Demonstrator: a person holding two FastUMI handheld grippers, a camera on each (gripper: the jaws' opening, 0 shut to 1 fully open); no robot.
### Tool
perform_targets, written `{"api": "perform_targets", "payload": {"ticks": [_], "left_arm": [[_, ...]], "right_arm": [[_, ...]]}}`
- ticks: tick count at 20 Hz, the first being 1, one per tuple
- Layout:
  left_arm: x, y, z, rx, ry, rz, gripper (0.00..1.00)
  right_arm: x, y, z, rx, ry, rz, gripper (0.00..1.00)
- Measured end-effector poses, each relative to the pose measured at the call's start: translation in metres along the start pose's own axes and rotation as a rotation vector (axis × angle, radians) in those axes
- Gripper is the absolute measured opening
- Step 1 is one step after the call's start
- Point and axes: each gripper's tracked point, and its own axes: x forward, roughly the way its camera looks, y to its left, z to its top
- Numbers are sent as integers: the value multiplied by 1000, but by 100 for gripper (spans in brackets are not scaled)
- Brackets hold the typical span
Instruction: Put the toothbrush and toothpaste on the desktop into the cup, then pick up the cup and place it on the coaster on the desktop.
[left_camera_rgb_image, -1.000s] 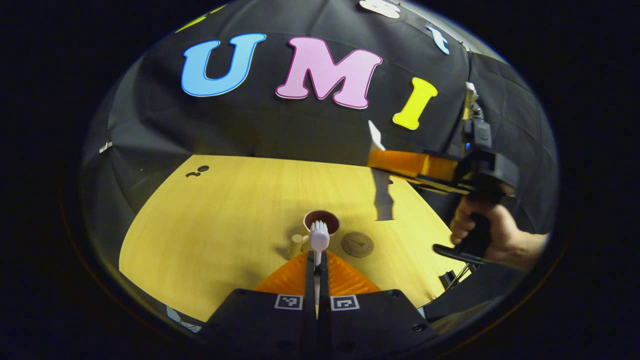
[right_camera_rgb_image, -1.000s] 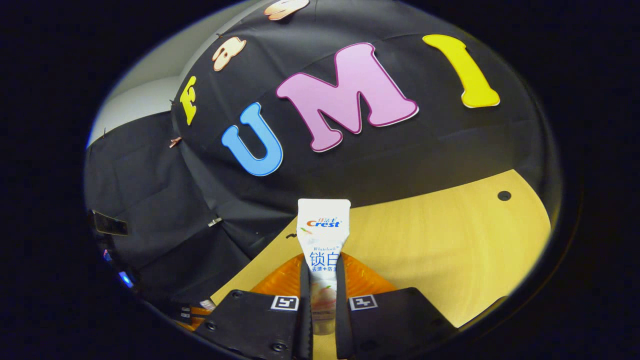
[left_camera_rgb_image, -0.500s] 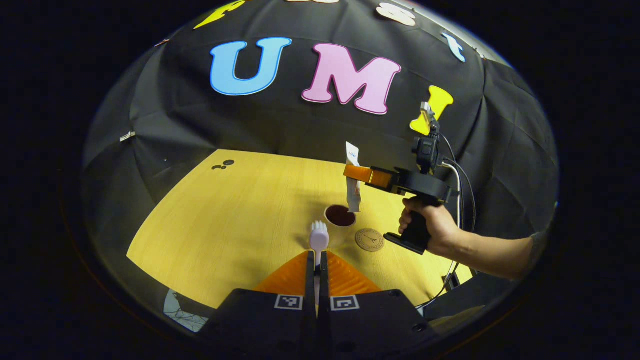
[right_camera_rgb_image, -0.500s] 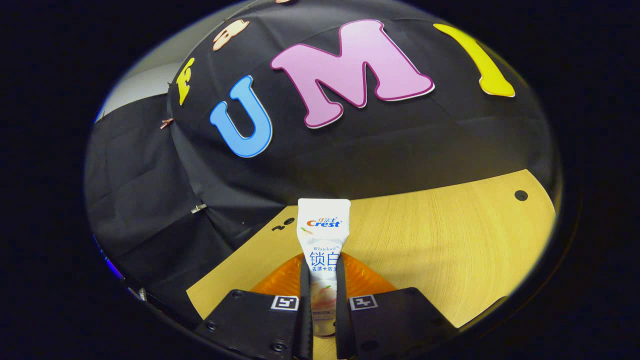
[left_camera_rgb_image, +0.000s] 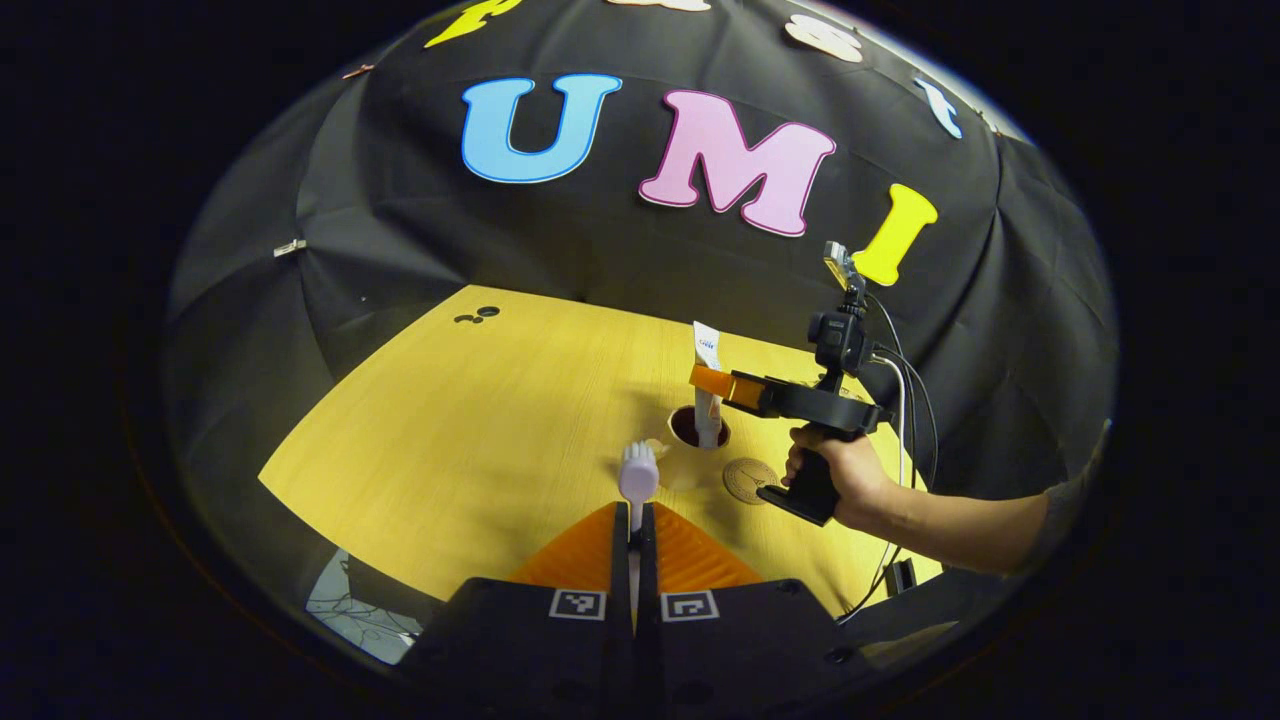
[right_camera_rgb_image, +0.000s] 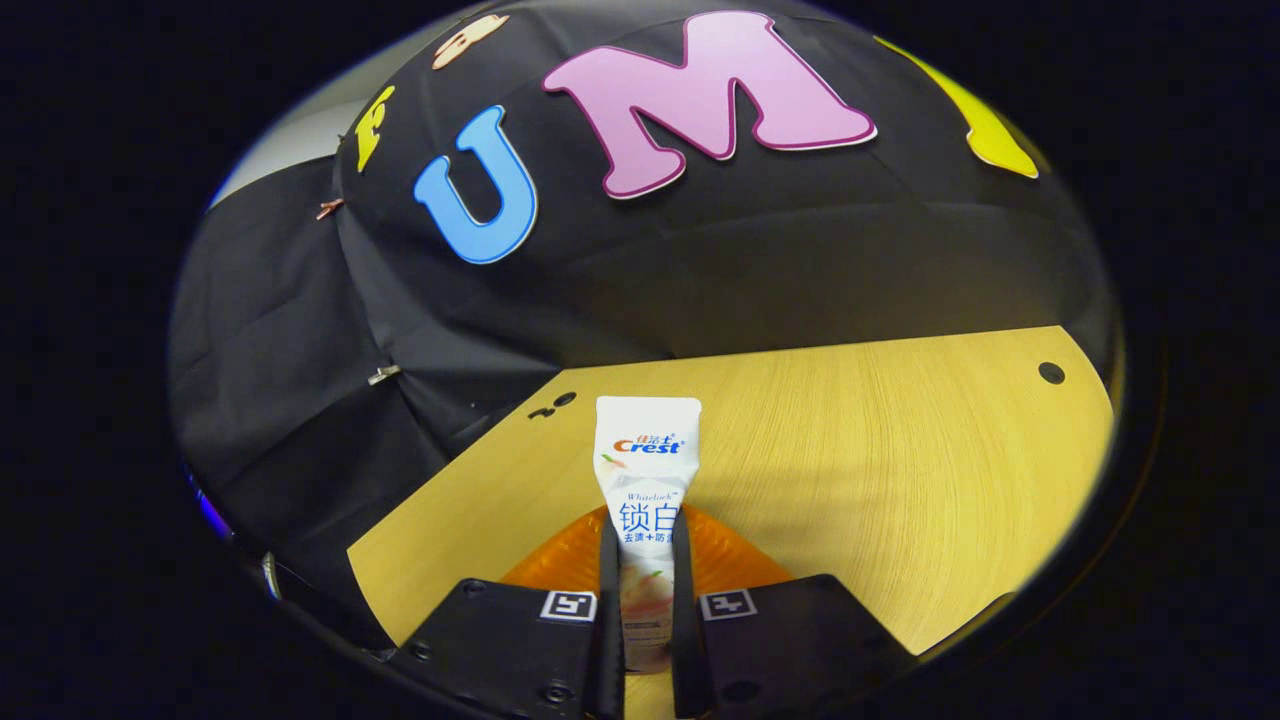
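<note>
Since a second ago, we see the right gripper (left_camera_rgb_image: 706, 378) has dropped from high over the table's right side to right above the cup (left_camera_rgb_image: 700, 428). The toothpaste (left_camera_rgb_image: 707, 385) went down with it; its lower end now sits inside the cup mouth, where half a second ago it hung at the rim. The right gripper view has tilted down too, with more table (right_camera_rgb_image: 880, 470) in frame than before.

Right gripper: fingers clamped on the toothpaste (right_camera_rgb_image: 645, 500), one on each side of the tube's lower part, crimped flat end pointing away from the camera. We see the tube held upright in the left gripper view, with the fingers gripping it about mid-length. A hand (left_camera_rgb_image: 845, 480) holds the grip, and cables run down from the handle.

Left gripper (left_camera_rgb_image: 634, 520): fingers closed on the toothbrush (left_camera_rgb_image: 638, 478), with a thin gap filled by the handle. The bristle head sticks out past the tips and points at the cup. We see it in the air, short of the cup and a bit to its left.

Cup stands on the table (left_camera_rgb_image: 450, 440), dark inside. The coaster (left_camera_rgb_image: 750, 478) lies flat just beside it on the right, bare, with nothing on it. We can't tell whether the tube's bottom touches the cup floor.
</note>
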Motion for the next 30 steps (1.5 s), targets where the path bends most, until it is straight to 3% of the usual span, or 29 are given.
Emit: {"api": "perform_targets", "payload": {"ticks": [10,11,12,15,16,17,19,20,21,22,23,24,30], "left_arm": [[-7,-1,-10,8,5,-4,6],[-7,-1,-11,12,8,-5,6],[-8,-1,-12,16,8,-8,6],[-7,-2,-11,26,13,-18,6],[-5,-2,-11,29,13,-20,6],[-5,-2,-9,30,11,-25,6],[-3,-4,-2,33,2,-38,6],[0,-5,2,38,-2,-44,6],[1,-6,8,44,-7,-53,6],[4,-8,13,51,-13,-61,6],[8,-10,19,59,-19,-71,6],[12,-13,24,68,-25,-81,6],[43,-41,75,108,-94,-158,6]], "right_arm": [[-17,3,-24,-58,55,25,31],[-18,4,-28,-66,65,28,26],[-19,5,-32,-77,78,27,35],[-25,6,-36,-97,91,20,39],[-27,6,-39,-96,100,17,31],[-30,6,-41,-92,107,17,43],[-37,9,-41,-85,106,15,49],[-41,11,-40,-79,103,16,40],[-45,12,-40,-74,102,15,51],[-50,13,-38,-69,102,16,53],[-56,13,-36,-62,95,13,43],[-62,12,-33,-56,88,8,54],[-119,7,-42,12,93,-9,54]]}}
